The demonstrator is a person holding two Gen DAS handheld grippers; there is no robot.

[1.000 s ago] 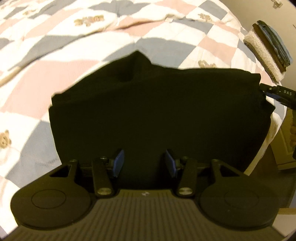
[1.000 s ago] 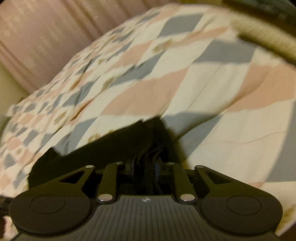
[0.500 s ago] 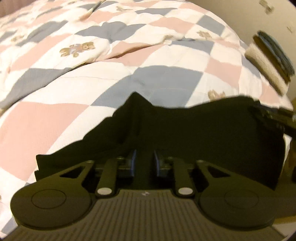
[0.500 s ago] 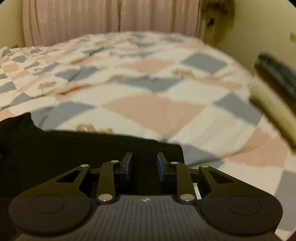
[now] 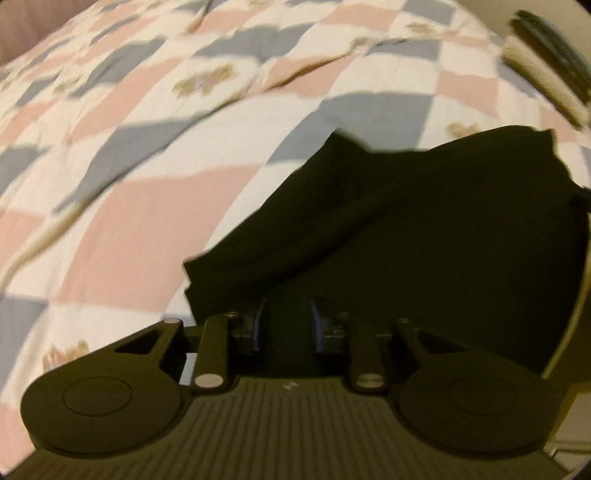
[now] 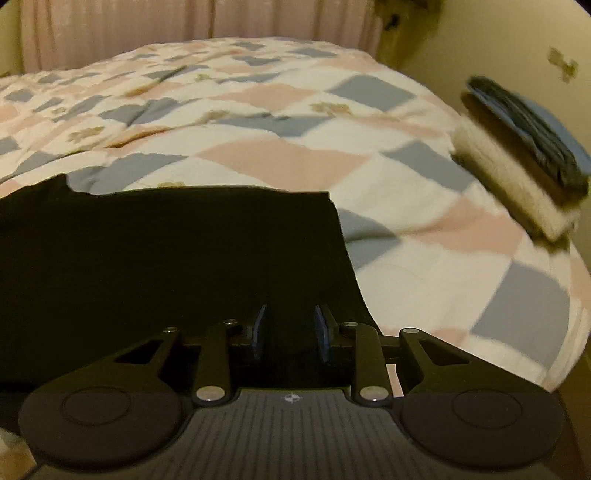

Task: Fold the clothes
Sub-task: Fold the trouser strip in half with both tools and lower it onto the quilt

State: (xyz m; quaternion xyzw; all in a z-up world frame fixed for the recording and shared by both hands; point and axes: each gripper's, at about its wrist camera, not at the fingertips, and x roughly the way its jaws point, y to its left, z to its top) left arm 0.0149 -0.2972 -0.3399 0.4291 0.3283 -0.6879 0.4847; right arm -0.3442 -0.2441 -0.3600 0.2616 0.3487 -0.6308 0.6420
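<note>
While both sets of my jaws clamp the near edge of the black garment (image 6: 166, 258) on the bed (image 6: 280, 158), left jaws easing open, I should lift evenly, keeping corners level.

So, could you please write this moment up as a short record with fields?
surface: bed with a checked quilt in pink, grey and white
garment: black garment lying on the quilt near the bed's front edge, partly folded, rumpled on the left gripper's side
left gripper: left gripper, jaws opening slightly, black cloth between its pads
right gripper: right gripper, closed on the garment near its right edge
other items: stack of folded clothes at the bed's right edge
background: pink curtain
</note>
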